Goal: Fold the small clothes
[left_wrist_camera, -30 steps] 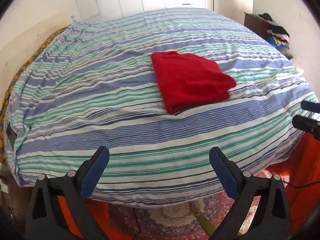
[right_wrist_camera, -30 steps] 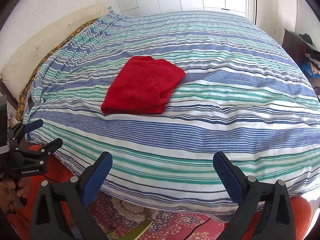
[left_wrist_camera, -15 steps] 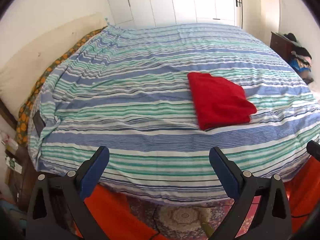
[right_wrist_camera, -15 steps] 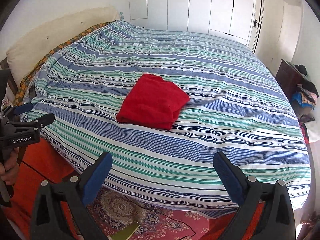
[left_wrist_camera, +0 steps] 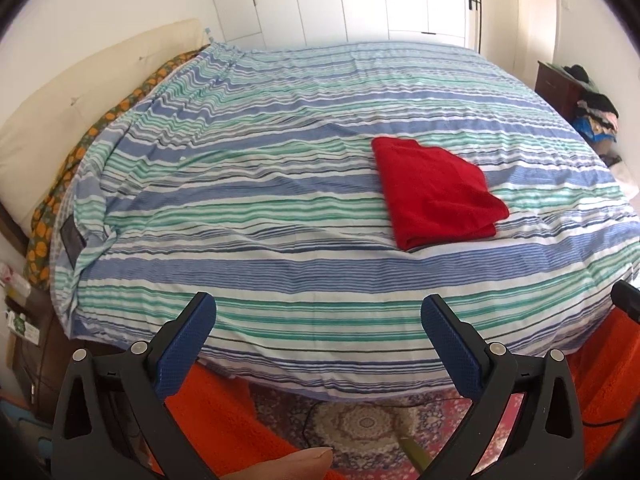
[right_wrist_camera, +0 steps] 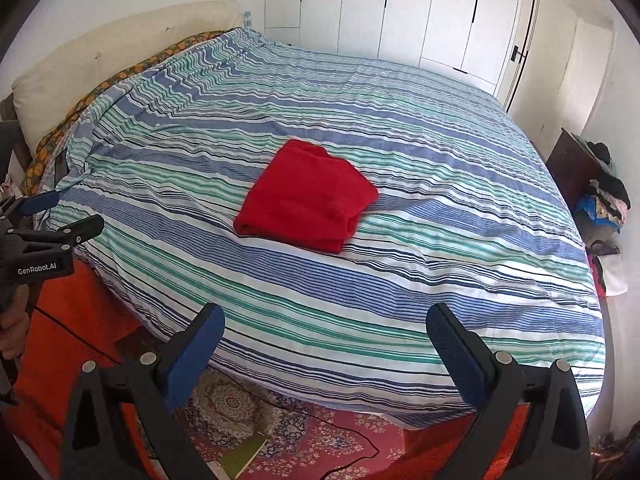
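Striped bed (left_wrist_camera: 280,208) is carrying a folded red cloth (left_wrist_camera: 436,192) toward its right edge; left claw (left_wrist_camera: 318,334) and right claw (right_wrist_camera: 326,342) are hanging spread, empty.

- The red garment (left_wrist_camera: 438,192) is folded into a flat, neat, roughly rectangular packet.
- It lies near the middle of the striped bedspread (left_wrist_camera: 248,184).

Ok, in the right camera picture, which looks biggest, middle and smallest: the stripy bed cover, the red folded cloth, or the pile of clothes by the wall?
1. Stripy bed cover
2. Red folded cloth
3. Pile of clothes, though it is farther away, so it may only look smaller than the cloth.
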Demonstrator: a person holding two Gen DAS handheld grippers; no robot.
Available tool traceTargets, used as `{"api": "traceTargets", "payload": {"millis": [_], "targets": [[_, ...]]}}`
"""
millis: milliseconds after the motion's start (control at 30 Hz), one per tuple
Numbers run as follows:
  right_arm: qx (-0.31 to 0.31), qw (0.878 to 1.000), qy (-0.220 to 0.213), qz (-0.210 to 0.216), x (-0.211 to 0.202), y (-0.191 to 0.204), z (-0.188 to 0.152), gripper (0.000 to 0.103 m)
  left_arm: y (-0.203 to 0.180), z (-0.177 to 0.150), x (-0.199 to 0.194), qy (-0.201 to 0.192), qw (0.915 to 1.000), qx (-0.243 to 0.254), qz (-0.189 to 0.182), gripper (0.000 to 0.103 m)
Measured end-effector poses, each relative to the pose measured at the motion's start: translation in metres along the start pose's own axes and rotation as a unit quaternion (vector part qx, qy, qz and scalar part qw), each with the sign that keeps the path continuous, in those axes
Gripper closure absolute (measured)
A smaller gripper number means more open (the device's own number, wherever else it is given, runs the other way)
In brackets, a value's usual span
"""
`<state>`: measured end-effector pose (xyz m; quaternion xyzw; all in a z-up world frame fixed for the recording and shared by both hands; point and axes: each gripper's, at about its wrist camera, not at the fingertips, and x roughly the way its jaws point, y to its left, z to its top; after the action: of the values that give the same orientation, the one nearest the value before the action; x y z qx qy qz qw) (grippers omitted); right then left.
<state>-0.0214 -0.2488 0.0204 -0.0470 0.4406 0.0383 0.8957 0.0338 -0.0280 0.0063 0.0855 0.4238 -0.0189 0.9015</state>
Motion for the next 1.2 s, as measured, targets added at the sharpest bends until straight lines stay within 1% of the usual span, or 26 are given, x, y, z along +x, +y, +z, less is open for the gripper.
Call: {"api": "traceTargets", "payload": {"millis": [33, 67, 100, 167, 200, 233, 267, 333, 400, 500, 667, 767, 867, 1033, 1200], "targets": [[-0.002, 1.0, 0.0, 0.002, -0.002, 0.0, 0.001, 0.003, 0.0, 0.002, -0.003, 0.002, 1.0, 0.0, -0.001, 0.0], [-0.004, 1.0, 0.001, 0.003, -0.004, 0.001, 0.002, 0.003, 0.001, 0.003, -0.006, 0.003, 1.0, 0.002, 0.008, 0.0], [-0.008, 1.0, 0.001, 0.005, -0.007, 0.002, 0.004, 0.003, 0.001, 0.005, -0.009, 0.002, 0.9997, 0.006, 0.025, 0.0], [-0.019, 1.0, -0.003, 0.007, -0.014, 0.004, 0.009, 0.003, 0.001, 0.008, -0.017, -0.008, 0.9974, 0.021, 0.069, 0.0], [-0.026, 1.0, -0.005, 0.007, -0.018, 0.005, 0.011, 0.003, 0.0, 0.01, -0.02, -0.009, 0.9959, 0.031, 0.085, 0.0], [-0.034, 0.999, -0.009, 0.008, -0.022, 0.006, 0.014, 0.003, 0.0, 0.011, -0.022, -0.006, 0.9952, 0.038, 0.09, 0.0], [-0.04, 0.999, -0.011, 0.01, -0.026, 0.007, 0.017, 0.003, 0.001, 0.013, -0.025, -0.002, 0.9954, 0.043, 0.085, 0.0], [-0.047, 0.999, -0.014, 0.013, -0.033, 0.009, 0.021, 0.003, 0.003, 0.013, -0.029, 0.005, 0.9974, 0.044, 0.056, 0.0], [-0.048, 0.999, -0.009, 0.011, -0.036, 0.01, 0.024, 0.003, 0.003, 0.013, -0.033, 0.004, 0.9989, 0.039, 0.027, 0.0], [-0.043, 0.999, -0.001, 0.011, -0.033, 0.01, 0.023, 0.003, 0.001, 0.012, -0.034, 0.014, 0.9993, 0.036, 0.003, 0.0], [-0.022, 0.999, 0.022, 0.008, -0.024, 0.005, 0.018, 0.003, -0.002, 0.012, -0.033, 0.032, 0.9988, 0.035, -0.013, 0.001], [-0.012, 1.0, 0.019, 0.005, -0.027, 0.003, 0.019, 0.003, -0.004, 0.011, -0.032, 0.039, 0.9985, 0.03, -0.024, 0.001], [-0.007, 1.0, 0.018, 0.002, -0.031, 0.003, 0.02, 0.003, -0.01, 0.01, -0.029, 0.046, 0.9979, 0.036, -0.029, 0.001], [0.005, 0.999, 0.04, 0.014, -0.027, -0.003, 0.019, 0.003, -0.015, 0.009, -0.027, 0.051, 0.9973, 0.042, -0.032, 0.001], [0.012, 0.998, 0.057, 0.005, -0.02, -0.006, 0.017, 0.003, -0.012, 0.007, -0.022, 0.062, 0.9967, 0.04, -0.035, 0.001]]}}
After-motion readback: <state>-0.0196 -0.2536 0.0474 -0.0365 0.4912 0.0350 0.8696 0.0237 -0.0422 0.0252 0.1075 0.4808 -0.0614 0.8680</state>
